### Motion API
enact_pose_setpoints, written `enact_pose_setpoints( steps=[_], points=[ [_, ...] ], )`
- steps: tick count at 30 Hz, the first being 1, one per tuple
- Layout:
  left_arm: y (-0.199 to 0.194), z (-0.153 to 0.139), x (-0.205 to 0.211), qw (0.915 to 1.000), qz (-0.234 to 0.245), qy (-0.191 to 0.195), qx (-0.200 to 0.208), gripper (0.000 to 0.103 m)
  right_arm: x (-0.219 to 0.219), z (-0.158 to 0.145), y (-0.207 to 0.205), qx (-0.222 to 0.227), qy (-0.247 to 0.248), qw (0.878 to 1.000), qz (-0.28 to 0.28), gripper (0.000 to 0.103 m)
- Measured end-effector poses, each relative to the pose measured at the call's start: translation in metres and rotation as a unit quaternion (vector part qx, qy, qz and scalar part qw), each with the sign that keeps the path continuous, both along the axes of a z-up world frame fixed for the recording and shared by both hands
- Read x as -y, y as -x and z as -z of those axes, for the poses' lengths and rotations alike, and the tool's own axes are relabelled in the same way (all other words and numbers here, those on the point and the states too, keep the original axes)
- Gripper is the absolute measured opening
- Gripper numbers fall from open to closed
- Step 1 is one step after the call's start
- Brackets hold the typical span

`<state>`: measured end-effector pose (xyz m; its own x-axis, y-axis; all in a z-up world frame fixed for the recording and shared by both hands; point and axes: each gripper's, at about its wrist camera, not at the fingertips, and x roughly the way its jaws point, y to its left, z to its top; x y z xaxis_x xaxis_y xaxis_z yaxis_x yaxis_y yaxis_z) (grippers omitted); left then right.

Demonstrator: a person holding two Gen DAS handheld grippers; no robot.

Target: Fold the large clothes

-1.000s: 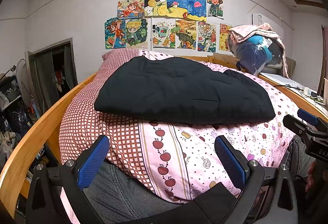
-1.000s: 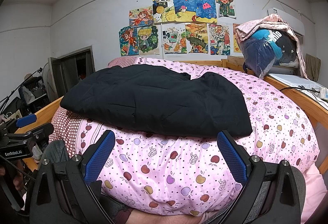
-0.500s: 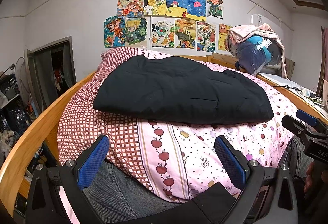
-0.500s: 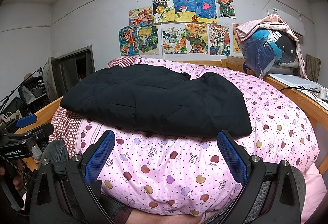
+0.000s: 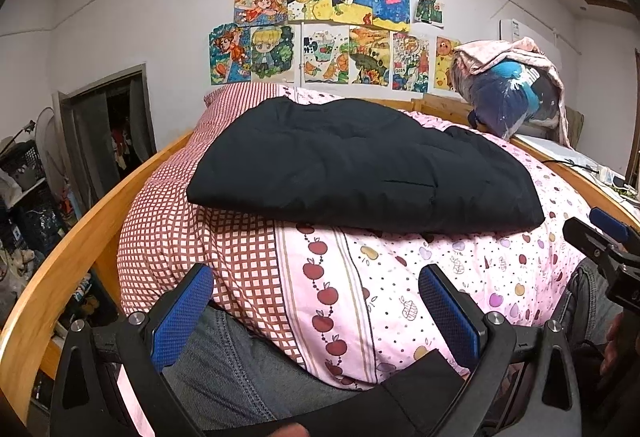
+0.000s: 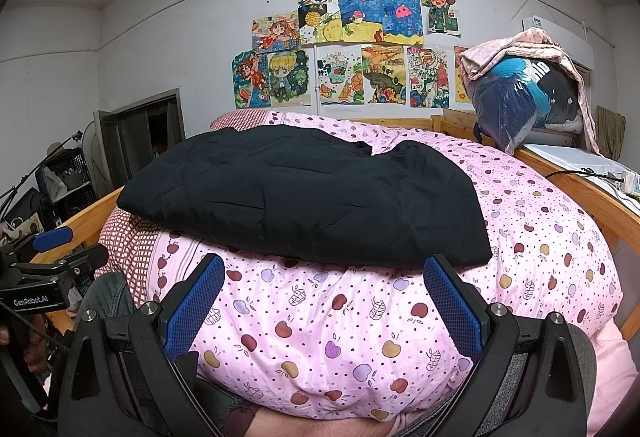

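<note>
Black garment [image 5: 360, 165] lies bundled on the bed's pink quilt [image 5: 400, 277], well ahead of both tools. Left tongs [image 5: 316, 313] and right tongs [image 6: 320, 301] stand apart, empty. Risk: the pads may pinch quilt with cloth, dragging both.

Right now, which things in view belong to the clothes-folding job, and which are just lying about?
Belongs to the job:
black garment, spread on the bed
left hand-held gripper, open
right hand-held gripper, open

Just lying about:
pink apple-print duvet
drawings on the wall
bagged bundle of clothes
wooden bed rail
</note>
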<state>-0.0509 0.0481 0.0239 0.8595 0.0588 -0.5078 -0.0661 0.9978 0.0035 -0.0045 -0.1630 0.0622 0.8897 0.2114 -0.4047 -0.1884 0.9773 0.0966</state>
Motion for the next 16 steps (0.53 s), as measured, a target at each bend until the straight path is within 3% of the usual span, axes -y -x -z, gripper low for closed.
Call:
enact_pose_setpoints(
  steps=[16],
  points=[
    [-0.0075,0.0054,0.0015,0.9998,0.011,0.007,-0.016,0.103,0.0044,0.0002,0.0002,-0.006,-0.001,1.0,0.0,0.098]
  ],
)
